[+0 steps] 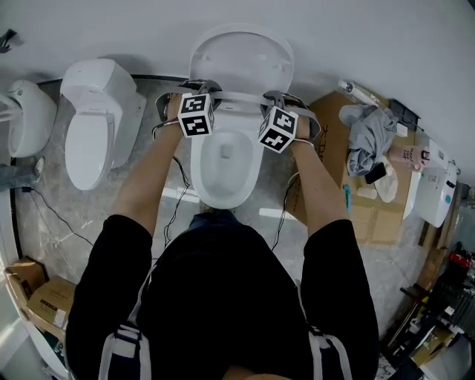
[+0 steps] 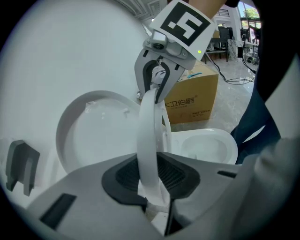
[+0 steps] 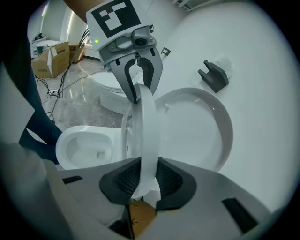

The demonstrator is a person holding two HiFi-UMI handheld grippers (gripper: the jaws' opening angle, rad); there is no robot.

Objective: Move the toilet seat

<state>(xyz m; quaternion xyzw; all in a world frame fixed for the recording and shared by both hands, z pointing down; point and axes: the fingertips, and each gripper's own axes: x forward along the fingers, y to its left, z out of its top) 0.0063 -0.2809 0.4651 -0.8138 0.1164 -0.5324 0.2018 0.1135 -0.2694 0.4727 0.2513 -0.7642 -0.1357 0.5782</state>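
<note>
Head view: left gripper (image 1: pixel 195 89) and right gripper (image 1: pixel 280 97), jaws narrow, each clamp the toilet seat (image 1: pixel 237 97) rim; seat stands lifted between near bowl (image 1: pixel 223 159) and far upright lid (image 1: pixel 241 59).

Plain white wall (image 1: pixel 334 37) at the back, with a small grey bracket (image 3: pixel 215 75) stuck on it. Grey marble-look floor (image 1: pixel 44 245), black cable (image 1: pixel 56 214) trailing across. Another white toilet (image 1: pixel 93 130) off to the left. Flattened cardboard (image 1: pixel 378 215) on the right with a grey cloth (image 1: pixel 367 141) dumped on top, more cardboard boxes (image 1: pixel 41 300) bottom left. Bright daylight from the windows (image 2: pixel 248 14) further back
</note>
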